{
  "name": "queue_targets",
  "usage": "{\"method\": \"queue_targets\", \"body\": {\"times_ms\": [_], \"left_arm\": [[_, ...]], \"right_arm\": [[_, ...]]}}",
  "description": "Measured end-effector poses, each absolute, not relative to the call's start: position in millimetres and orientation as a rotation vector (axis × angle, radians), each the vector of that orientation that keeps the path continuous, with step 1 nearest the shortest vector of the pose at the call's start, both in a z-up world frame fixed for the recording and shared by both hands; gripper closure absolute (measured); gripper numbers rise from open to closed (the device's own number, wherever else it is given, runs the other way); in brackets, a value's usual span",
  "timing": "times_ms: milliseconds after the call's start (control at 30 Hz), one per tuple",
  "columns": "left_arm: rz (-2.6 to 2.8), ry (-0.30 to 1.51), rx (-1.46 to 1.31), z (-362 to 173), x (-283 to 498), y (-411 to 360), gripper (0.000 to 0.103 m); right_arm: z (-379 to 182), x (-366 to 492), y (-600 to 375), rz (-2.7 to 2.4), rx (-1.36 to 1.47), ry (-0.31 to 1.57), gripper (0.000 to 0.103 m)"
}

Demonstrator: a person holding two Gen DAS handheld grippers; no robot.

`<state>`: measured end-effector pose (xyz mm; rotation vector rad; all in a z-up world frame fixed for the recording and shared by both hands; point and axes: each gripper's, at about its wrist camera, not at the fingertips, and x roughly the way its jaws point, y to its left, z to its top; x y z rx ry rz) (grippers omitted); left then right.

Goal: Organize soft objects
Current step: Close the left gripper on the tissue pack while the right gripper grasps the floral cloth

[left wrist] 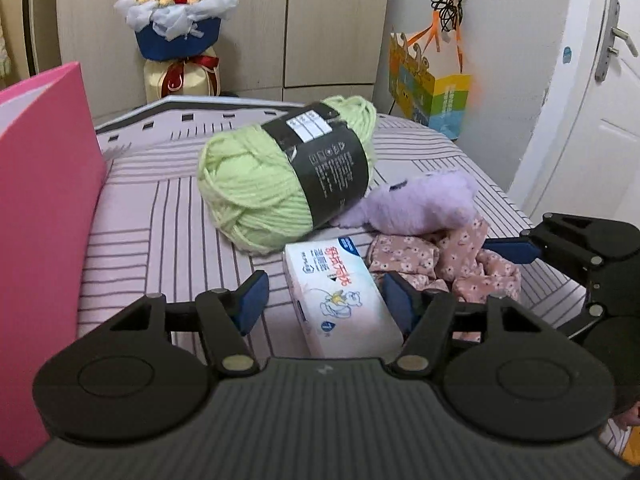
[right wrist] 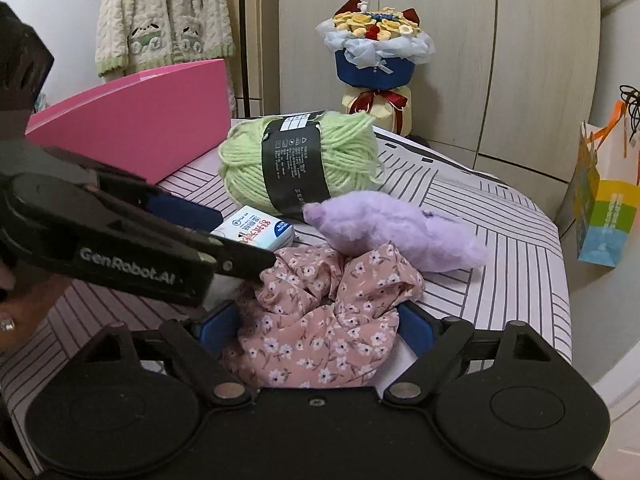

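On the striped bed lie a green yarn ball (left wrist: 272, 184) (right wrist: 344, 160), a purple plush toy (left wrist: 424, 204) (right wrist: 400, 232), a pink floral cloth (left wrist: 404, 256) (right wrist: 320, 340) and a white tissue pack (left wrist: 340, 292) (right wrist: 260, 228). My left gripper (left wrist: 326, 302) (right wrist: 244, 238) straddles the tissue pack; a gap shows at its left pad, so it is open. My right gripper (right wrist: 318, 328) (left wrist: 500, 284) is low over the floral cloth. The crumpled cloth fills the space between its wide-set blue pads and does not look squeezed. The two grippers sit close together.
A pink box (left wrist: 44, 200) (right wrist: 140, 120) stands on the bed's left side. Behind the bed are a flower bouquet (left wrist: 176, 20) (right wrist: 376, 48) and wardrobe doors. A colourful gift bag (left wrist: 432, 88) (right wrist: 604, 208) hangs at the right, near a white door (left wrist: 592, 120).
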<state>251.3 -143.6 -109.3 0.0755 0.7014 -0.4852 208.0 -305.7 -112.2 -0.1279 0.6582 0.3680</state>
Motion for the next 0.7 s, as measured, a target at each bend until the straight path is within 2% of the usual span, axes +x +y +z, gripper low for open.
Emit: {"method": "queue_targets", "body": {"times_ms": [100,167,233,433,600,667,700], "left_arm": [[-0.480,0.706,0.068,-111.5,252.8,-143.8,0.040],[-0.477,0.702,0.070,-111.8,252.5,-144.6,0.040],[-0.477,0.683,0.086,-112.5,249.2,-145.7,0.039],[-0.435,0.650,0.151,-113.0,239.6,-148.3,0.040],[-0.409,0.634,0.167,-116.3,240.9,-155.4,0.040],[-0.404,0.632,0.161,-116.0,240.4,-155.3,0.048],[-0.405,0.629,0.160,-115.6,239.8,-155.4,0.059]], "right_arm": [[-110.9,200.6,-306.9,0.386,-0.119,0.648,0.042],[-109.7,193.6,-305.6,0.394,-0.129,0.641,0.067],[-108.8,186.4,-303.7,0.377,-0.147,0.637,0.081],[-106.9,171.2,-307.2,0.265,-0.099,0.645,0.083],[-109.3,173.9,-302.5,0.226,-0.075,0.633,0.073],[-110.4,176.8,-301.3,0.219,-0.072,0.628,0.069],[-110.9,177.0,-301.0,0.214,-0.067,0.625,0.068]]}}
